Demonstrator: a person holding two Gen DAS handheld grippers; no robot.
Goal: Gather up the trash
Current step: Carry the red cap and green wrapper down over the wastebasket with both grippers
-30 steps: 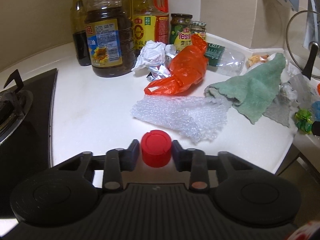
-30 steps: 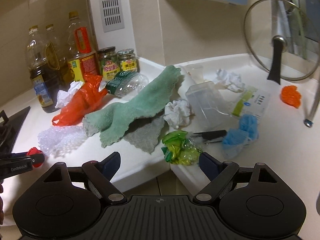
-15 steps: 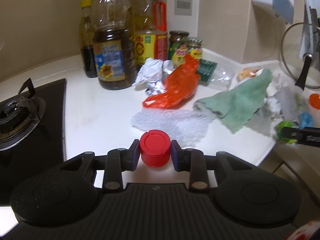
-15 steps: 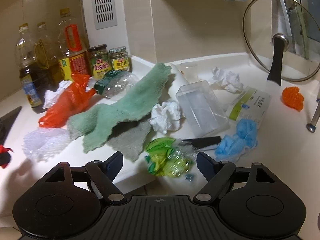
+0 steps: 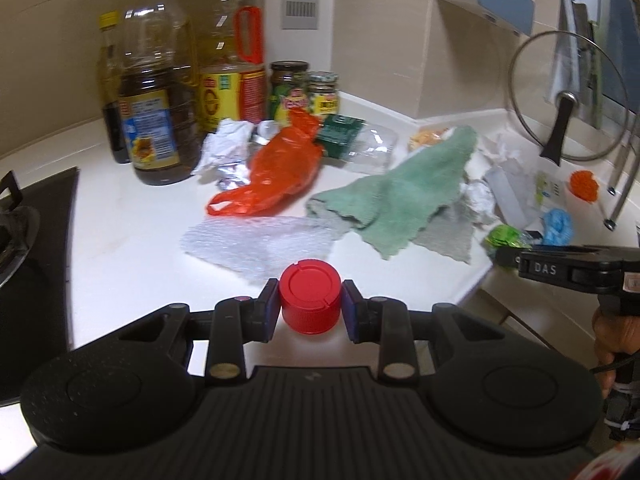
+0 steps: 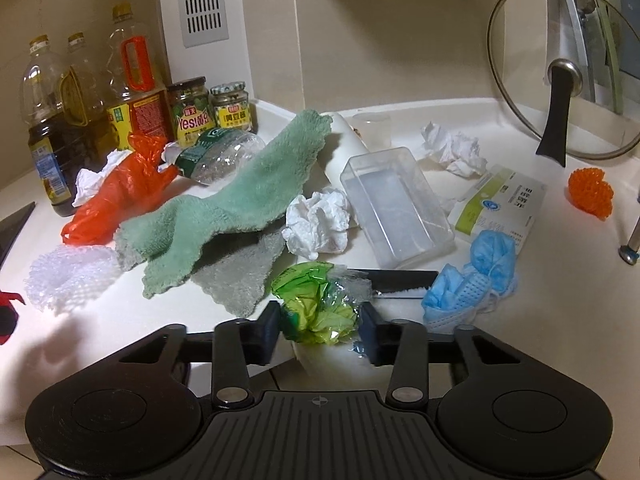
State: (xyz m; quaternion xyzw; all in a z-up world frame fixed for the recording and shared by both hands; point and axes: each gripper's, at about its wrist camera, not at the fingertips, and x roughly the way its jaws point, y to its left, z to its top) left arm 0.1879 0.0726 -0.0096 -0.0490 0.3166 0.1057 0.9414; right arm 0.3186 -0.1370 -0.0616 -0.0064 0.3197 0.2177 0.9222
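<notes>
- left gripper clamped on red cap, above counter
- right gripper jaws closing around green wrapper at counter edge
- green cloth, blue mask, black comb crowd just behind wrapper

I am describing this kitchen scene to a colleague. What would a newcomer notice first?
Probably the red bottle cap clamped in the left gripper, above the white counter. Next, the right gripper closing on a crumpled green wrapper at the counter edge. Behind lie a green cloth and an orange plastic bag.
</notes>
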